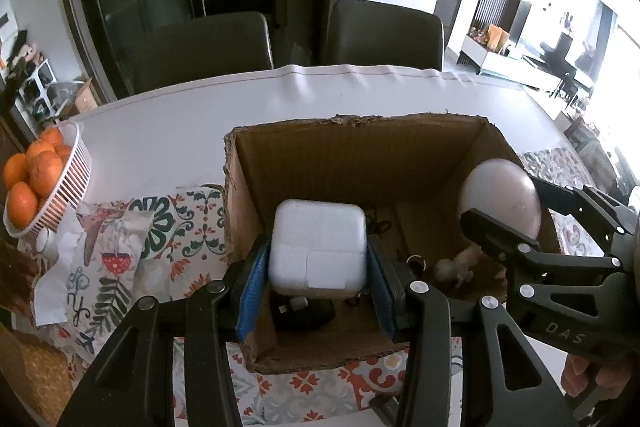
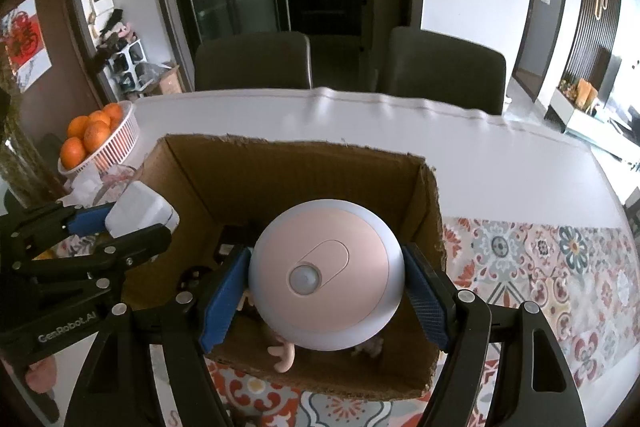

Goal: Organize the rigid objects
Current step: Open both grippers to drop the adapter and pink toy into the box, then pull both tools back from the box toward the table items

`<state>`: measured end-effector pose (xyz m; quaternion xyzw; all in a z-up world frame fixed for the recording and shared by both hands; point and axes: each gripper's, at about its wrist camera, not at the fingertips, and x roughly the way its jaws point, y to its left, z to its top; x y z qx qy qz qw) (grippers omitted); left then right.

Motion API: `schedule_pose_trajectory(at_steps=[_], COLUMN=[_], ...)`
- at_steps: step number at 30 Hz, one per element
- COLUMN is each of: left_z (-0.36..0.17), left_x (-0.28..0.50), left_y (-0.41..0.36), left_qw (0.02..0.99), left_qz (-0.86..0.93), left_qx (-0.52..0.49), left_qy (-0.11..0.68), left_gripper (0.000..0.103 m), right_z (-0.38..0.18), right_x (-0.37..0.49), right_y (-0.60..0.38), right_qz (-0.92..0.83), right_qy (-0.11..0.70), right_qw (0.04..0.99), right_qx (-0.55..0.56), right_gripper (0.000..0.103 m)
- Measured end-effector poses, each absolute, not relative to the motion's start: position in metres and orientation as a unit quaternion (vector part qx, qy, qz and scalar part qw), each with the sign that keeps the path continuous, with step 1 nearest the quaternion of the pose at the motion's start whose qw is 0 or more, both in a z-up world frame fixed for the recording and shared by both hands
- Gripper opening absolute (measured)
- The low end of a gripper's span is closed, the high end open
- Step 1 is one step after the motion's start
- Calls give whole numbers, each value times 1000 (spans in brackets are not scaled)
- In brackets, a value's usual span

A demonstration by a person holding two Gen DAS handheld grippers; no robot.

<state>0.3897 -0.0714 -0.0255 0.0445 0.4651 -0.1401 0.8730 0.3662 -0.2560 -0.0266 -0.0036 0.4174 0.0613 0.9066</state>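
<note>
An open cardboard box (image 1: 352, 147) stands on the table; it also shows in the right wrist view (image 2: 280, 163). My left gripper (image 1: 318, 271) is shut on a white square charger block (image 1: 318, 247) and holds it over the box's left part; the block also shows in the right wrist view (image 2: 140, 211). My right gripper (image 2: 326, 291) is shut on a round pink-and-grey sensor light (image 2: 326, 279) over the box's right part; the light also shows in the left wrist view (image 1: 500, 199). Small items lie on the box floor: a dark object (image 1: 304, 311) and a pale figurine (image 2: 284, 355).
A white basket of oranges (image 1: 68, 183) sits at the table's left edge; it also shows in the right wrist view (image 2: 116, 143). A patterned cloth (image 2: 540, 267) lies under the box. Crumpled white paper (image 1: 52, 279) lies left. Two dark chairs (image 1: 384, 35) stand behind the table.
</note>
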Motion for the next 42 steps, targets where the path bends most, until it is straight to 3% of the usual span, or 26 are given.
schedule_pose_trajectory(at_steps=[25, 42], left_z=[13, 7], left_x=[314, 251], left_y=[-52, -22], left_qw=[911, 921], left_qz=[-107, -90], left_qx=[47, 58], left_qy=[396, 374], left_gripper=[52, 54], right_z=[10, 4], right_x=[287, 230], right_y=[-248, -223], right_qz=[33, 48], right_qy=[329, 306], right_qw=[944, 951], right_qx=[-3, -11], right_gripper=[77, 77])
